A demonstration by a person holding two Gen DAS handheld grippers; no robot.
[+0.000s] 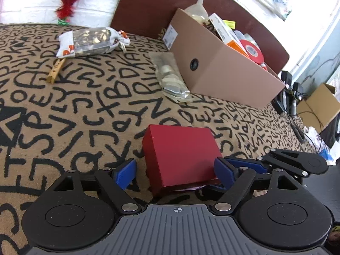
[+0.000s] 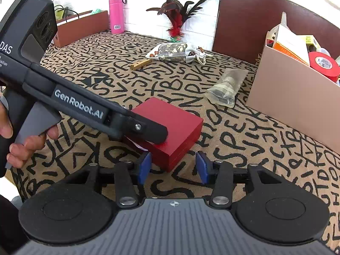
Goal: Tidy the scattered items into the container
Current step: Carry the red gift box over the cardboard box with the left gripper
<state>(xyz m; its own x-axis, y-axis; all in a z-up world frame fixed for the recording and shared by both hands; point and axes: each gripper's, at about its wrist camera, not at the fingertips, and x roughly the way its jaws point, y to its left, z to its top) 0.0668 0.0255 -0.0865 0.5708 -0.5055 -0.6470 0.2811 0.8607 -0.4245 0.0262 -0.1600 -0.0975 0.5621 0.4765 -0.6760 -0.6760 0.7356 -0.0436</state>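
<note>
A red box [image 1: 180, 155] lies on the lettered cloth, also in the right wrist view [image 2: 170, 127]. My left gripper [image 1: 176, 174] is open with its blue pads on either side of the box's near end. My right gripper [image 2: 173, 165] is open, its pads level with the box's near corner; it shows at the right of the left wrist view [image 1: 244, 165]. The cardboard container [image 1: 221, 72] stands at the back right, holding red tape [image 2: 323, 63] and packets. A clear plastic bag [image 1: 172, 78], a printed pouch [image 1: 93, 40] and a wooden clothespin [image 1: 55, 70] lie loose on the cloth.
A dark red chair back [image 1: 170, 2] stands behind the container. A feather toy [image 2: 176, 19], a pink bottle [image 2: 116, 13] and a brown box [image 2: 82, 26] are at the far edge. Cables and another carton [image 1: 318, 104] lie off the right side.
</note>
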